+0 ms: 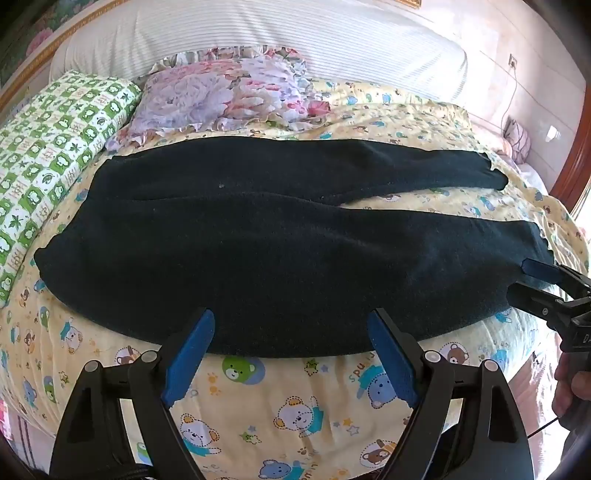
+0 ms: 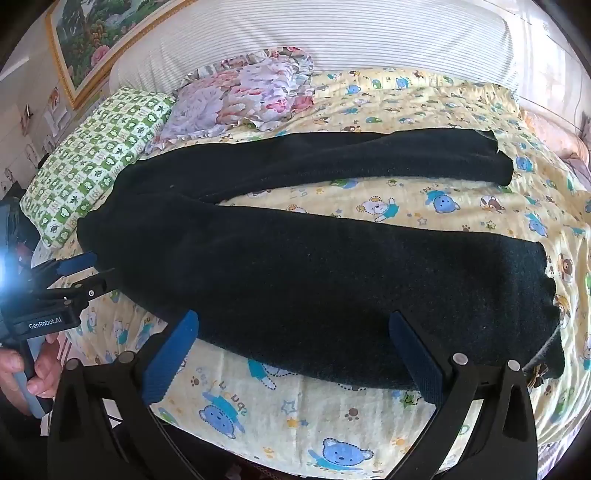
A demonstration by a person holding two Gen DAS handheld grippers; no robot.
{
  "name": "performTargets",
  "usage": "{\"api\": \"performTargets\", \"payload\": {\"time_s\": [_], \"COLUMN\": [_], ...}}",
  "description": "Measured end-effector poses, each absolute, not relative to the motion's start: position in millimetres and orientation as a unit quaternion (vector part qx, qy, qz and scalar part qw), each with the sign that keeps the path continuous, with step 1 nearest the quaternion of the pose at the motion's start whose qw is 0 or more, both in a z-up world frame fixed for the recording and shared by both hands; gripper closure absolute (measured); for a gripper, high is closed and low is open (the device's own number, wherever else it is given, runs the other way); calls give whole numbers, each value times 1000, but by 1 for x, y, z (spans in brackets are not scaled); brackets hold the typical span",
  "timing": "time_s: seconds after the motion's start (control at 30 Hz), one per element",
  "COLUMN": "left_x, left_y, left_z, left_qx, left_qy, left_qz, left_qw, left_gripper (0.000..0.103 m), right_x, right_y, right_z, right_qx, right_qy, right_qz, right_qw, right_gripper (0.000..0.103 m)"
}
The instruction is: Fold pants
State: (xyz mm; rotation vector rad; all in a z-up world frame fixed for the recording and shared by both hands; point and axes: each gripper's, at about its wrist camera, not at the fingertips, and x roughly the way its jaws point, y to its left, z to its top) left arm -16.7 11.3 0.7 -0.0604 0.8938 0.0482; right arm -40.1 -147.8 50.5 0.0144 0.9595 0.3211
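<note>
Black pants [image 1: 258, 251] lie flat across the bed, waist to the left and both legs stretching right, the far leg [image 1: 369, 166] split off from the near one. My left gripper [image 1: 291, 315] hovers wide open at the pants' near edge, around the hip, its blue pads gripping nothing. In the right wrist view the same pants [image 2: 332, 277] fill the middle. My right gripper [image 2: 293, 317] stands open over the near leg's lower edge. The left gripper [image 2: 99, 271] shows beside the waist, and the right gripper [image 1: 524, 284] sits by the near cuff.
A yellow bear-print cover [image 1: 295, 406] lies over the bed. A green checked pillow [image 1: 55, 147] and a floral pillow [image 1: 229, 92] lie behind the pants, before a striped white headboard cushion [image 1: 258, 33]. A framed picture [image 2: 96, 40] hangs at left. A hand [image 2: 22, 369] holds the left gripper's handle.
</note>
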Motion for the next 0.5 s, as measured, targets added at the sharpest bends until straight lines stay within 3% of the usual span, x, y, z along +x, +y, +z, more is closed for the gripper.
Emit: {"api": "performTargets", "payload": {"time_s": [0.5], "left_x": [-17], "left_y": [12], "left_z": [0], "left_qx": [-32], "left_qy": [432], "left_qz": [19], "left_qw": [901], "left_gripper": [17], "right_x": [-44], "right_y": [-147], "right_z": [51], "right_qx": [11], "right_qy": [459], "right_qz": [154], "right_qw": [875], "right_gripper": [0]}}
